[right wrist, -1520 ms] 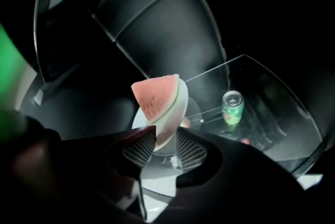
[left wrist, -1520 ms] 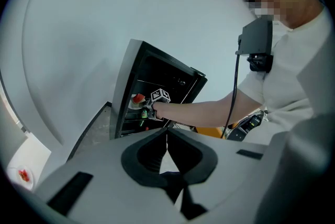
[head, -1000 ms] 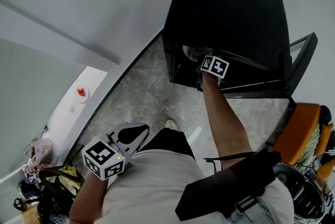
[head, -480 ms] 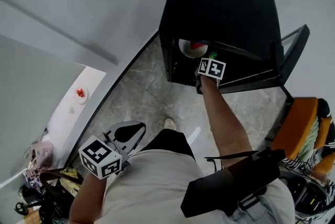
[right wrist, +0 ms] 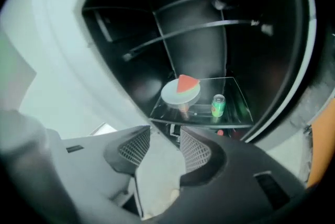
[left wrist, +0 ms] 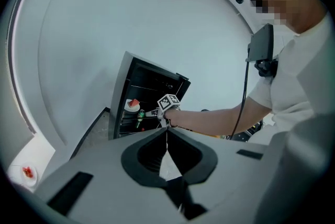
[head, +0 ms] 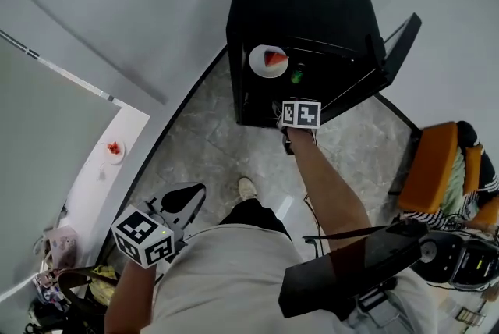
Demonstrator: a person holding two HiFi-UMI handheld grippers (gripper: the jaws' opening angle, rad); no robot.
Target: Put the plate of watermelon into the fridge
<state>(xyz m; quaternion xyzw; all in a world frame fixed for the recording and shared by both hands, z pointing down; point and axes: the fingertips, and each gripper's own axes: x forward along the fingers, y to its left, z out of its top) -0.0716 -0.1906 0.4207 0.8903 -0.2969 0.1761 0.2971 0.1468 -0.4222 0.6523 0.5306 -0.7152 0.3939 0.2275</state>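
— Where has the fruit ended up?
— The white round plate (right wrist: 172,95) sits flat on the glass shelf (right wrist: 235,105) inside the black fridge (head: 300,5). It is straight ahead of the right tongs (right wrist: 163,138), beyond their tips, with the red watermelon wedge (right wrist: 187,83) on top. It lies well in from the shelf's front edge, so I'd judge it set there to stay.
— And those right tongs?
— Their jaws are spread wide with nothing between them, and they have just been opening. They hang outside the fridge mouth, clear of the plate, which fits a finished release.
— The other pair?
— The left tongs (left wrist: 167,134) are pressed together and empty. They are held low by the person's hip, well apart from the fridge, likely parked out of the way. The fridge door (head: 398,36) stands swung open to the right of the right tongs, and I'd say closing it is what remains.
— Count it for me.
— One fridge, one open door, one plate on the shelf and one wedge. One green drink can (right wrist: 218,105) stands just right of the plate. There are two tongs. Far off to the left of the left tongs, one small white dish (head: 115,148) on a white tabletop (head: 90,188) carries something red, too small to tell what.
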